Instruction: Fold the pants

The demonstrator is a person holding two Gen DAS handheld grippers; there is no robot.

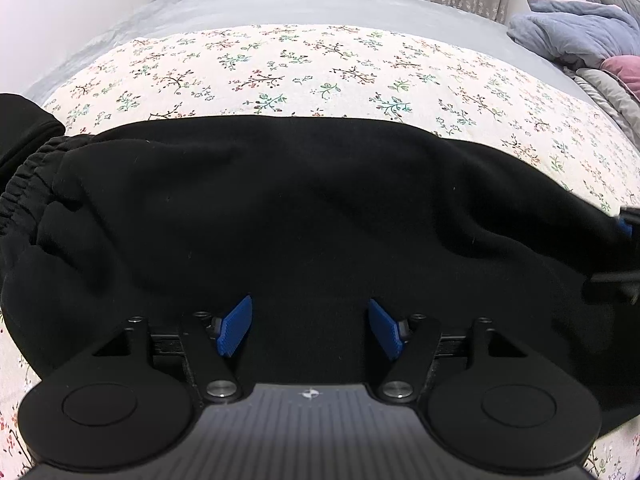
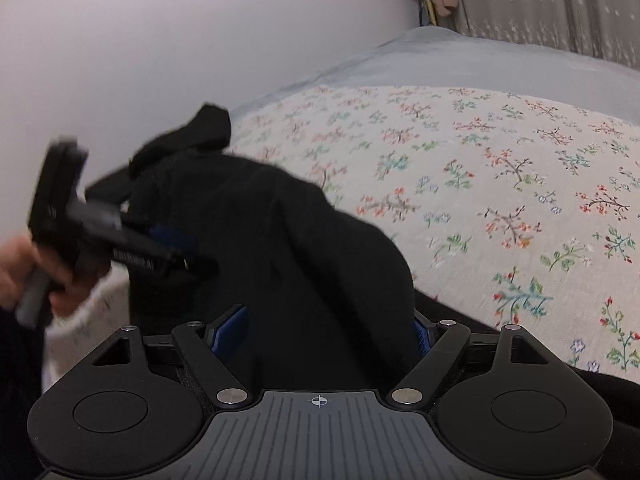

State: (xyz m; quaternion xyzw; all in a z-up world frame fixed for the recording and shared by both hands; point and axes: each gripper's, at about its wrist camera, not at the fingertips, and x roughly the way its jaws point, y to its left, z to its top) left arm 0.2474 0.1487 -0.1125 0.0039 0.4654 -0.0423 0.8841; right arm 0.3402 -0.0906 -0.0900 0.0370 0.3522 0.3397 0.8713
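The left tongs stand apart over the black fleece pants, blue pads clear of the cloth. The right tongs also gape with a raised bunch of fabric between them; whether they pinch it I cannot tell. The pants lie across the floral-quilted bed, seemingly mid-fold; next, flatten the fold.

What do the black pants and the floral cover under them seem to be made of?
The black pants look like a thick, matte knit, probably fleece or sweatshirt cotton: soft rounded folds, no sheen, a gathered elastic waistband. The floral cover looks like light woven cotton, cream with printed sprigs, though a quilted weave cannot be ruled out.
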